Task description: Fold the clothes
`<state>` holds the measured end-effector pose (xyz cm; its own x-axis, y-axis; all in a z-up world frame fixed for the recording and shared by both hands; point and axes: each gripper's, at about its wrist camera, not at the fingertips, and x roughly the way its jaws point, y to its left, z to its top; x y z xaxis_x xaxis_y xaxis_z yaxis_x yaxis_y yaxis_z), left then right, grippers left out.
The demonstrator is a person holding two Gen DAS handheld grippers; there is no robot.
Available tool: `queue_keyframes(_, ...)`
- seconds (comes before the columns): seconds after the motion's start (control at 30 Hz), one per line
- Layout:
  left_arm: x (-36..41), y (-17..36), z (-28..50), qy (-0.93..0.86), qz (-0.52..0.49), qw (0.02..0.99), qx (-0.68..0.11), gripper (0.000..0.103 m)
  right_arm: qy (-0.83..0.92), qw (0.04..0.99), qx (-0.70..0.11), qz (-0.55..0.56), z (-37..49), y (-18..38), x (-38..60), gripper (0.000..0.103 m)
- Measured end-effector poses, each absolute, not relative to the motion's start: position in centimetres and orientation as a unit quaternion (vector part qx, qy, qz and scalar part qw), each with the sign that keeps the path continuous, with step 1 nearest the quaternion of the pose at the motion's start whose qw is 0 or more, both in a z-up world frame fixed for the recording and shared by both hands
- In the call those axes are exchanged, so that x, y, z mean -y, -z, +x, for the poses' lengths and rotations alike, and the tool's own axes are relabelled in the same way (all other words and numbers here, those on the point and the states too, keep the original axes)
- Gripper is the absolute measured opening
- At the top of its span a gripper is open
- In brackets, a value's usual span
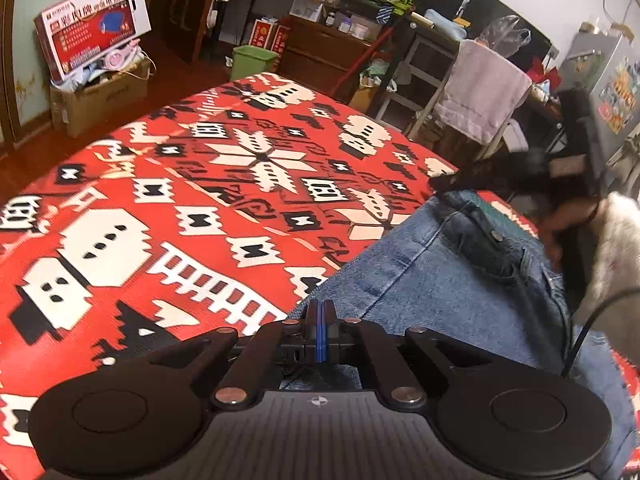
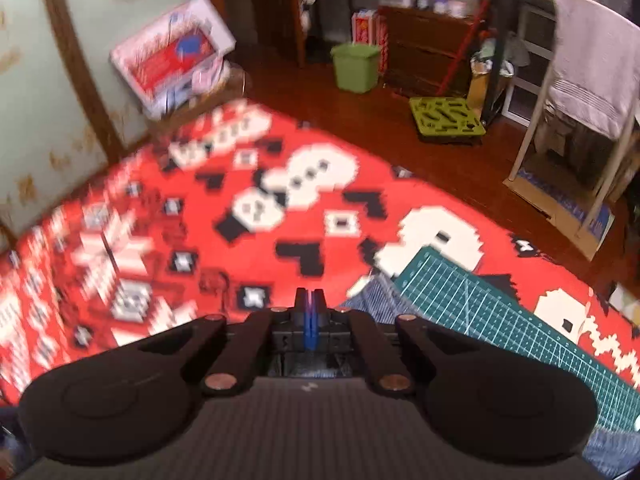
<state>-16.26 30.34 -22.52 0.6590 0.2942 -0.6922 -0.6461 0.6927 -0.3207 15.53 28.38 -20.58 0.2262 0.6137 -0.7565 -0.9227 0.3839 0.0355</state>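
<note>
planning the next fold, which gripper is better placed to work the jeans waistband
Probably left. Its gripper sits shut at the jeans edge with the waistband in plain view ahead. The right gripper faces mostly blanket, denim only at its side.

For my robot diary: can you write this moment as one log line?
step: folding jeans | left gripper: shut | right gripper: shut, view blurred | jeans on red blanket | green mat on jeans

Ahead and to my left the red patterned blanket (image 1: 168,208) lies bare and flat, so I have open passage there. On my right the jeans (image 1: 432,280) cover the surface, with a green cutting mat (image 2: 480,304) on them (its far corner overhangs the blanket). Beyond the edge, a towel-draped rack (image 2: 588,64) crowds the right side.
</note>
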Motion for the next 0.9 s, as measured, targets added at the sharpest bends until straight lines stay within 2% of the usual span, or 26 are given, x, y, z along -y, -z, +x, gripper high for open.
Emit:
queue_keyframes(0.6, -30.9, 22.8, -17.0, -0.265, -0.302, 0.865, -0.302, 0.003, -0.468, 0.771, -0.392, -0.180, 19.6, 21.6, -29.6, 0.001)
queue_keyframes(0.9, -32.1, 21.7, -17.9, -0.287, -0.336, 0.849, -0.291, 0.003, -0.455, 0.788, -0.395, -0.126, 22.7, 17.3, -23.8, 0.005)
